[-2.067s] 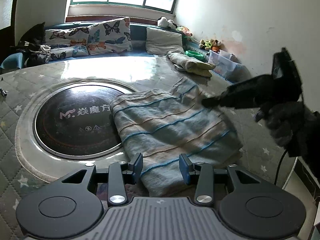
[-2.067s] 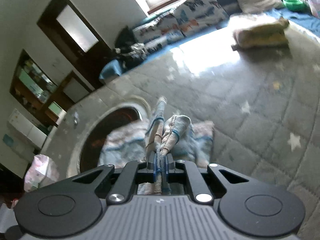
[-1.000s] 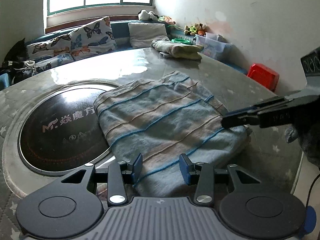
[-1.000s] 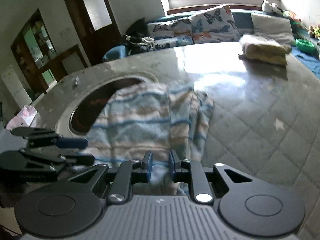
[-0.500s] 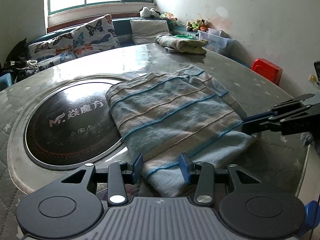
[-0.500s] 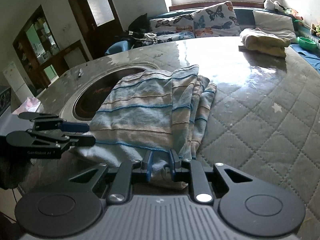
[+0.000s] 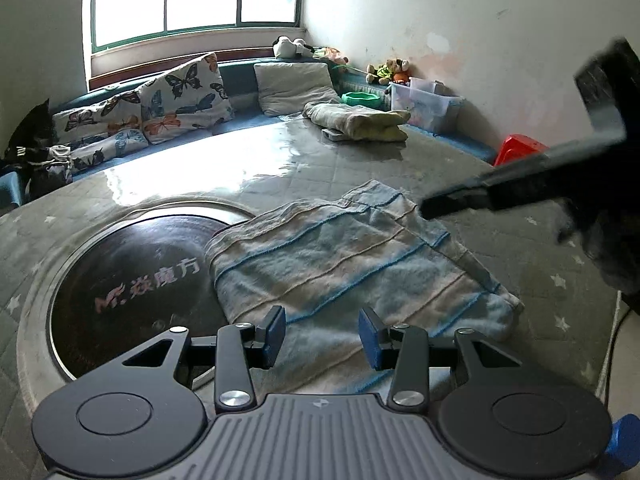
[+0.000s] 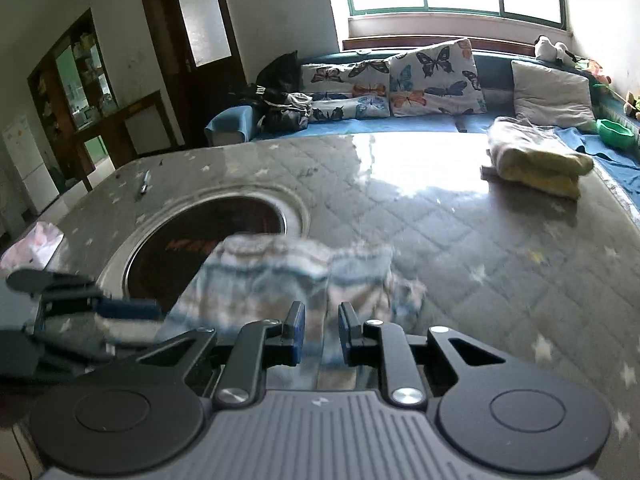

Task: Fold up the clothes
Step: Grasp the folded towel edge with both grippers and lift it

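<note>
Striped towel (image 7: 340,272) lies folded flat on the bench (image 7: 360,168), partly over the dark round inset (image 7: 132,280), so both tools hang free: left tool (image 7: 322,330) half open, empty; right tool (image 8: 321,330) narrowly open, gripping nothing, probably between folds.

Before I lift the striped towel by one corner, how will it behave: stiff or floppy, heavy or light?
The striped towel is probably floppy: it lies flat in soft folded layers with a wrinkled edge, so a lifted corner would likely droop and the fold may open. It looks thick and fluffy, so perhaps a little heavy for cloth. On the glossy table it might slide when pushed.
</note>
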Demonstrator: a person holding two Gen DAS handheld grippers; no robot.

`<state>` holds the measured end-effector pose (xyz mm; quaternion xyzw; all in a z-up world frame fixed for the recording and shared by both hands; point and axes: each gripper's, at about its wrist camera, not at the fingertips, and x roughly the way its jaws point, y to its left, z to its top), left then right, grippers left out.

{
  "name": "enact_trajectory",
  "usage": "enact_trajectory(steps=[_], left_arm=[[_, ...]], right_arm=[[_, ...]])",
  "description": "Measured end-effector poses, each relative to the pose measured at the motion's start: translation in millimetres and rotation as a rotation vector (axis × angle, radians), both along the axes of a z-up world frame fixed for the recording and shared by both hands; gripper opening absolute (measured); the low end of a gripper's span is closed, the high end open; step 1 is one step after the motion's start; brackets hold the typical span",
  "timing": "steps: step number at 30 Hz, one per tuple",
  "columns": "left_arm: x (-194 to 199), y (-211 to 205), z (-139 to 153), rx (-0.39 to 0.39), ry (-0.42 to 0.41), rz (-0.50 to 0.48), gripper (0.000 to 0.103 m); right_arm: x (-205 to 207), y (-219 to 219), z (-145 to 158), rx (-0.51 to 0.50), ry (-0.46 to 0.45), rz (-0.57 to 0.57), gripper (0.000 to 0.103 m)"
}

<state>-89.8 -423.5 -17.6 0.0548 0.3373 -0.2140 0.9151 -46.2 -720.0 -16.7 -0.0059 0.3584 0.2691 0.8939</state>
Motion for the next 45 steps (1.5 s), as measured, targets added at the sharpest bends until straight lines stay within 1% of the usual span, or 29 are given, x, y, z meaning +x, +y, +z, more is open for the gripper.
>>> enact_trajectory(steps=[5,8,10,13,17,19,23,28,35,42,45], left_arm=[[24.3,3.4,-5.1,0.0,0.026,0.03,0.044],[38.7,7.3,-9.9,0.019,0.037,0.056,0.044],[47.1,9.8,-13.3,0.031,0.048,0.075,0.043],[57.4,13.0,-12.3,0.019,0.063,0.084,0.042],[71.3,2.6,-4.4,-0.01,0.055,0.058,0.041],[80.1,-7.0,-2.6,-0.026,0.054,0.043,0.04],[101.6,-21.7,-6.3,-0.041,0.072,0.045,0.037],[121.9,-32.3,-16.9,-0.029,0.093,0.049,0.036],[129.8,-34.2,-21.6,-0.022,0.099,0.052,0.036],[130.0,-37.8,-20.9,-0.006,0.095,0.053,0.036],[129.9,-39.1,-21.0,0.001,0.091,0.053,0.037]], right_arm=[[27.4,10.7,-14.8,-0.004,0.02,-0.007,0.018],[41.8,9.2,-30.3,-0.026,0.056,-0.045,0.017],[46.5,3.7,-35.8,-0.011,0.078,-0.062,0.015],[46.8,0.1,-31.3,0.0,0.067,-0.069,0.015],[51.6,1.5,-23.6,0.025,0.047,-0.067,0.017],[56.4,3.7,-24.9,0.031,0.053,-0.065,0.017],[67.8,5.8,-33.7,0.032,0.079,-0.074,0.017],[73.0,0.6,-40.0,0.048,0.098,-0.086,0.017],[77.9,-1.0,-42.3,0.052,0.102,-0.085,0.017],[68.0,0.8,-31.2,0.049,0.062,-0.074,0.018],[65.4,2.4,-34.9,0.02,0.069,-0.07,0.02]])
